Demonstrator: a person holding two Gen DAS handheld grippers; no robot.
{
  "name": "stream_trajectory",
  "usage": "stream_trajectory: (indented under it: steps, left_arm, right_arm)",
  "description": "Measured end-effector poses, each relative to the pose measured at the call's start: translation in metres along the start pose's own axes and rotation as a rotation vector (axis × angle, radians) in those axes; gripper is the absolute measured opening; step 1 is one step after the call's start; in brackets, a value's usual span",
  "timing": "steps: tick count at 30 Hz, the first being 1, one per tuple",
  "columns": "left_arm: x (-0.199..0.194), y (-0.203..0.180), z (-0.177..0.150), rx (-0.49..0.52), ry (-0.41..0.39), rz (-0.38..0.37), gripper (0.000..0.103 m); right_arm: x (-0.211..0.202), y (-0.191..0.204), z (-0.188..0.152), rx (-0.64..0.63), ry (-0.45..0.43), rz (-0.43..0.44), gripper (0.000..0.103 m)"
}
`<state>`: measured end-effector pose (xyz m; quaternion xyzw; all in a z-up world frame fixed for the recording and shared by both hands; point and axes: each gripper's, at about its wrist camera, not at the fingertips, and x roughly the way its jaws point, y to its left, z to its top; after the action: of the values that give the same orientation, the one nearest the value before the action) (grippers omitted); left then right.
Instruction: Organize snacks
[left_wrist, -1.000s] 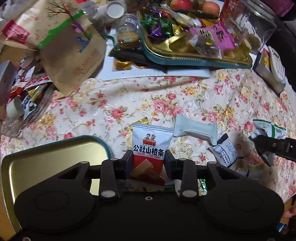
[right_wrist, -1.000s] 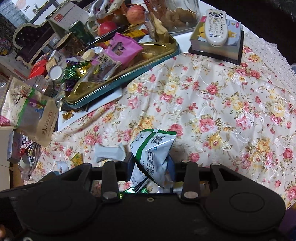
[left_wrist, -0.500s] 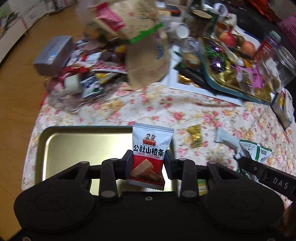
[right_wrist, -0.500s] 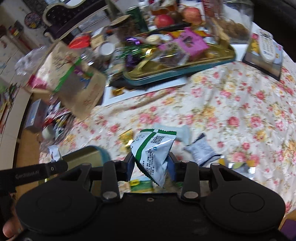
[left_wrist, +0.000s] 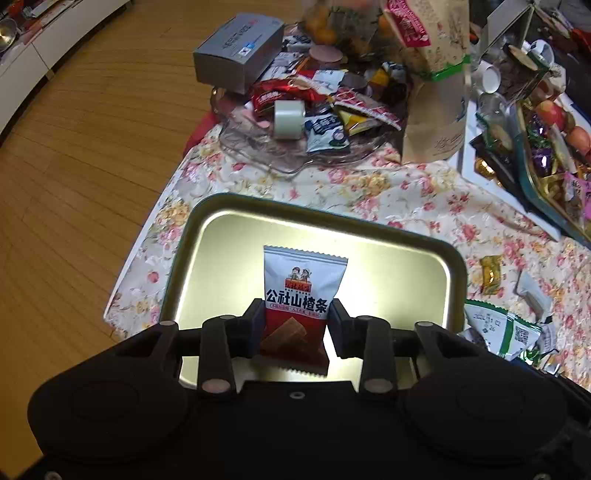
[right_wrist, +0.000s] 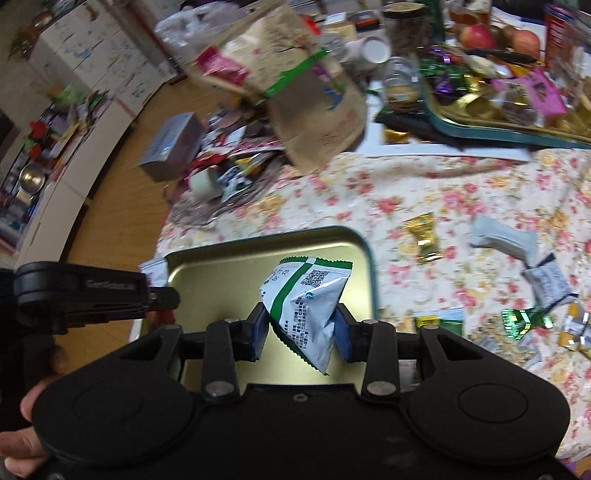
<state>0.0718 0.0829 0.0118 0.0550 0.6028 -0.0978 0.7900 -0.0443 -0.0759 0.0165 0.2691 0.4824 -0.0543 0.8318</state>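
My left gripper (left_wrist: 295, 325) is shut on a red and white snack packet (left_wrist: 299, 295) and holds it over the empty gold tin tray (left_wrist: 236, 229) at the table's near left corner. My right gripper (right_wrist: 301, 325) is shut on a green and white snack bag (right_wrist: 306, 299) and holds it above the same tray (right_wrist: 229, 266), over its right half. That bag shows at the right edge of the left wrist view (left_wrist: 506, 328). The left gripper's side shows in the right wrist view (right_wrist: 92, 291), just left of the tray.
Loose snacks lie on the floral cloth (right_wrist: 461, 192) right of the tray: a gold candy (right_wrist: 423, 236), a grey bar (right_wrist: 502, 240), small packets (right_wrist: 546, 282). A brown paper bag (left_wrist: 436, 92), a clear dish of wrappers (left_wrist: 314, 122) and a full teal tray (right_wrist: 498, 114) stand behind.
Both grippers have swung left with their packets, from over the loose snacks on the cloth to above the gold tray. The tray now sits under both.
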Motion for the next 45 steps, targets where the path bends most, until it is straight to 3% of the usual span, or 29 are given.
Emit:
stream_trajectory:
  steps: [6,23,27,45]
  left_arm:
    - [-0.006,-0.001,-0.002,0.018,-0.03,-0.015,0.045]
    - [0.0,-0.006,-0.002,0.039,-0.015,0.015,0.045]
    - [0.002,-0.008,-0.003,0.047,-0.005,0.015,0.045]
    - [0.006,-0.021,-0.006,0.101,0.019,0.005,0.045]
  right_arm:
    - [0.008,0.021,-0.005,-0.034,0.02,0.023,0.04]
    - [0.009,0.025,-0.004,-0.043,0.039,0.035,0.042]
    - [0.009,0.026,-0.004,-0.039,0.044,0.014,0.056]
    - [0.013,0.007,0.001,-0.059,0.039,-0.134,0.061]
